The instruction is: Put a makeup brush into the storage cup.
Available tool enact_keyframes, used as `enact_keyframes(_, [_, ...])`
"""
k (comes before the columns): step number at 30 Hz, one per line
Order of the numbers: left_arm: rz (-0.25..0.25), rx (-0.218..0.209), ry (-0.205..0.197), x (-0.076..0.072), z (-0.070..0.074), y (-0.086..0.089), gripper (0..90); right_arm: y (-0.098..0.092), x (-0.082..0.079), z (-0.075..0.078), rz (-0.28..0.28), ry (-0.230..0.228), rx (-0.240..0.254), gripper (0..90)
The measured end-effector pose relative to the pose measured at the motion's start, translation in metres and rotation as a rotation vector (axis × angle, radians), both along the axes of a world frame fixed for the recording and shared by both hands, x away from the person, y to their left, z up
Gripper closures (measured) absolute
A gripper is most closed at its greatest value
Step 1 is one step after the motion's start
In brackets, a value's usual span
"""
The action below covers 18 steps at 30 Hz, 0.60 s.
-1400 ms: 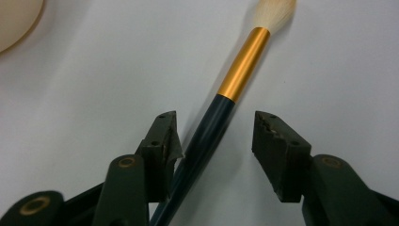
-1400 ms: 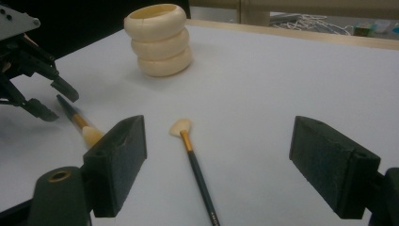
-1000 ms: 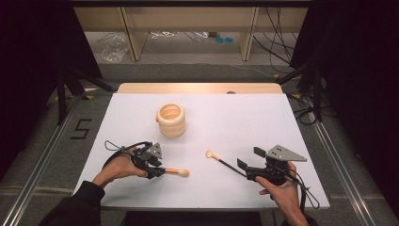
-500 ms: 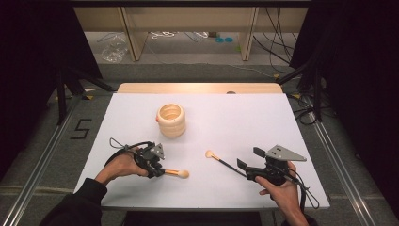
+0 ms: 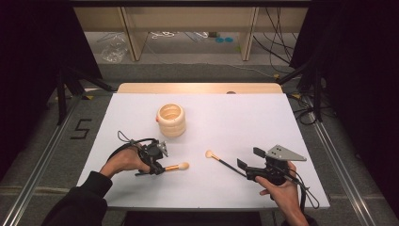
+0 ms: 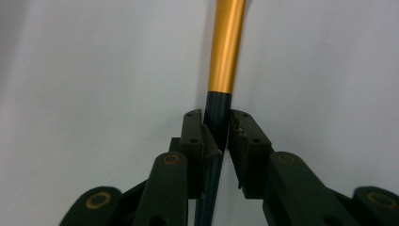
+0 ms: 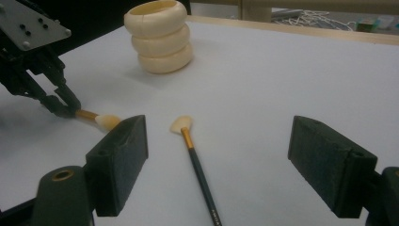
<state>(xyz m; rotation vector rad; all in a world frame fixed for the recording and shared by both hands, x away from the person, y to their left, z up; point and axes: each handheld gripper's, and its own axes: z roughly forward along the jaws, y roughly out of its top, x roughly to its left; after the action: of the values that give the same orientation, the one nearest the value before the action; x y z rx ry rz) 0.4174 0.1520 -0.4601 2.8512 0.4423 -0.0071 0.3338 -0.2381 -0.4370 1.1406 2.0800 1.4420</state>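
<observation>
In the left gripper view the brush with the gold band [image 6: 227, 47] is cut off at the top edge, so its soft tip cannot be seen there, and the low end of its dark handle goes out of sight behind the black fingers [image 6: 192, 141]. In the high view the left gripper [image 5: 157, 168] covers most of that handle, and just the gold band and the fluffy tip [image 5: 183, 165] stick out to the side. The left fingers have just been closing, and now they are closed on the dark handle, right below the gold band. The brush lies low over the white desk [image 5: 244, 117]; whether it touches the desk is hard to tell. The right gripper [image 7: 237, 153] has its fingers [image 7: 123, 155] wide open and holds nothing. A second brush, the fan brush [image 7: 195, 160], lies flat on the desk between the two open fingers but touches neither one. Its pale tip points away from the gripper, and the end of its dark handle is cut off at the bottom of the right gripper view. A cream holder made of stacked rings [image 5: 171, 120] stands farther back on the desk, well apart from both brushes.
</observation>
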Motion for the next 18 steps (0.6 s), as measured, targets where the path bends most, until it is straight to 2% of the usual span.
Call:
enact_keyframes(12, [0.002,0.017,0.009,0.0023,0.0005,-0.0022,78.1,-0.0001,0.0000,0.0001,0.002,0.002,-0.007,21.8])
enact_keyframes(18, [-0.004,0.042,0.006,0.0021,0.0012,-0.0057,78.4,-0.0001,0.0003,-0.0002,0.001,-0.003,0.000,22.0])
